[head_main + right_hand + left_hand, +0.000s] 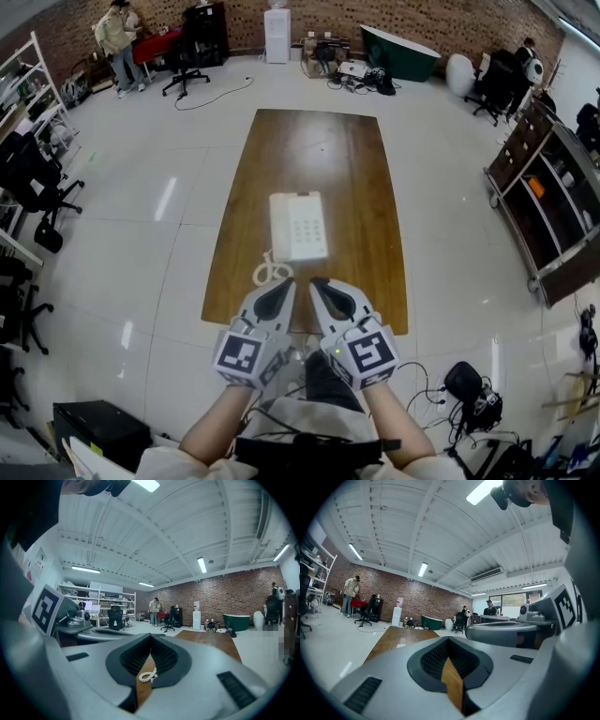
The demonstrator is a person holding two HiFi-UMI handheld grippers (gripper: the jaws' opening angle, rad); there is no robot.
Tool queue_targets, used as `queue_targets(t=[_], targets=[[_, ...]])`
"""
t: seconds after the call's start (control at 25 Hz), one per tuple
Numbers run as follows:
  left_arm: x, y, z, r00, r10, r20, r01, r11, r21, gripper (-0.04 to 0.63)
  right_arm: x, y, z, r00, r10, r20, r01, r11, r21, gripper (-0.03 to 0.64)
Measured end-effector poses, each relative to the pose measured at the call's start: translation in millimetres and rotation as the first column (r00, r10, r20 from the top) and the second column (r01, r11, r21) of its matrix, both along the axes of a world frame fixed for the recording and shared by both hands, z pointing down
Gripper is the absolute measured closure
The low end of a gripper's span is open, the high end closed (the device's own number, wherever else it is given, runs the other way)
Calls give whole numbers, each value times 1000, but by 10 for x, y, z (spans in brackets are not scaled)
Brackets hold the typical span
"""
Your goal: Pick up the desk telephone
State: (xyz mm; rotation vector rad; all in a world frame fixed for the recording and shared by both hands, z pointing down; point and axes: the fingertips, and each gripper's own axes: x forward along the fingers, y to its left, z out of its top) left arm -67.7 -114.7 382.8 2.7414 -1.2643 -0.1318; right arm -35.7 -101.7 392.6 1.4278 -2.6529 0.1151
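Pale glossy floor [141, 187] is spreading around everything we are seeing in the head view. On it a long brown wooden worktop [356, 187] is running up the middle of the frame. At its near end, low in the frame, we are holding the left tongs [280, 287] and the right tongs [323, 285] side by side, close to each other. Both pairs are pressed together and pinching nothing: in the left gripper view the left tongs [448, 641] are showing only a sliver of worktop through their notch. The white desk telephone [298, 225] is lying flat on the worktop just beyond the tips, at the centre of the frame, untouched. Its coiled cord [270, 272] is curling off the lower left corner, just beside the left tips, and is also showing through the notch of the right tongs [151, 640].
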Motion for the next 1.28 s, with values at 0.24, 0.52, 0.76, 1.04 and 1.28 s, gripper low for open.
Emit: queue_targets(t=[0.24,0.52,0.76,1.04,1.28], targets=[[5,-231,24,1000,-10,19,10,1000,-3,595,15,-216,26,1000,-10,-5,10,1000,-11,614],[122,-467,62,1000,-8,17,8,1000,-19,595,112,-462,76,1000,-7,2,7,1000,-28,580],[134,-643,130,999,-20,34,20,1000,-10,595,136,-641,129,1000,-19,5,19,999,-39,580],[123,-867,217,998,-49,38,50,998,-32,595,148,-867,224,1000,-28,12,28,998,-59,580],[157,-1034,333,998,-44,41,47,996,-73,468,195,-1067,339,999,-28,22,30,995,-93,534]])
